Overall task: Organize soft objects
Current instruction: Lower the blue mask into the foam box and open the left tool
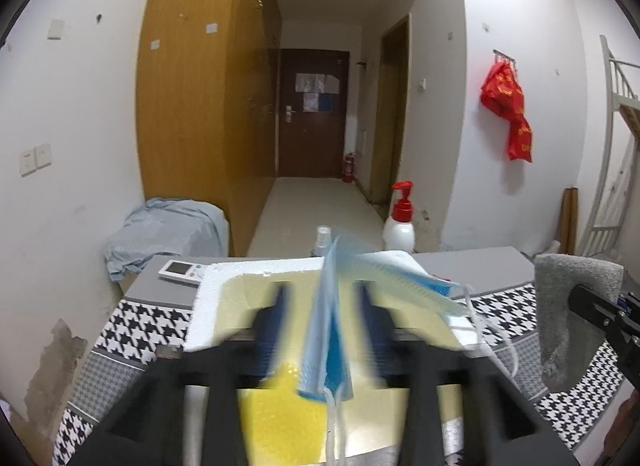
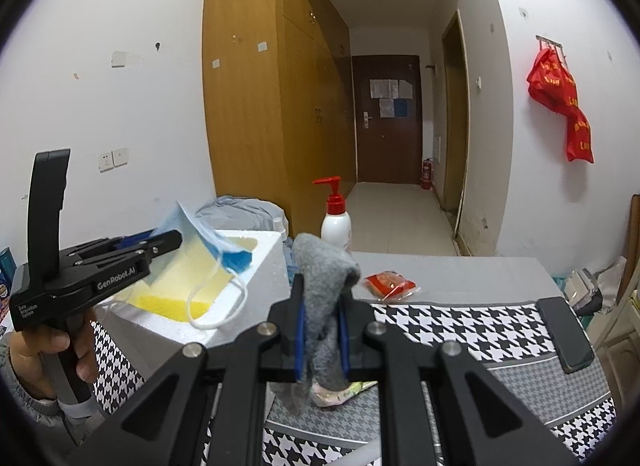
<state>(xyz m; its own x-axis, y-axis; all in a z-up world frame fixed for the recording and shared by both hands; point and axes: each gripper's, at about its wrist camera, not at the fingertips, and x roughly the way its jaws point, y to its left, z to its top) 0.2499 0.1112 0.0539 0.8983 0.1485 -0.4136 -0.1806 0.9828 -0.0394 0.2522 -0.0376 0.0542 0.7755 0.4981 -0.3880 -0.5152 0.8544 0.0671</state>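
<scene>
The left gripper (image 1: 324,298) has its jaws standing apart, both blurred, with a blue mask (image 1: 332,322) hanging edge-on in the gap between them; neither pad presses on it. From the right wrist view the mask (image 2: 212,242) droops off the tip of that gripper (image 2: 170,240), its white ear loops (image 2: 218,302) dangling over the rim of a white foam box (image 2: 264,262). The box has a yellow lining (image 2: 192,278), and the mask is above its open top, not yet lying in it. A hand (image 2: 52,350) in a grey sleeve grips the left gripper's handle.

The right gripper (image 2: 320,318) has its jaws nearly closed on a grey sock (image 2: 324,278), pinching it between blue pads; the sock stands up above the jaws in a rounded hump and its other end hangs below them. In the left wrist view the sock (image 1: 572,314) shows at the right, held up just beside the box.

Under both grippers is a counter (image 2: 460,270) with a grey top, partly covered by a black-and-white houndstooth cloth (image 2: 460,326). On it lie a red packet (image 2: 390,284) near the sock, a dark phone (image 2: 564,338) to the right, and a pale wrapper (image 2: 340,390) below the right jaws. A white pump bottle (image 2: 336,217) with a red top stands behind the box, a remote (image 1: 182,270) lies left of the box, and a small spray bottle (image 1: 322,240) stands at its far edge.
</scene>
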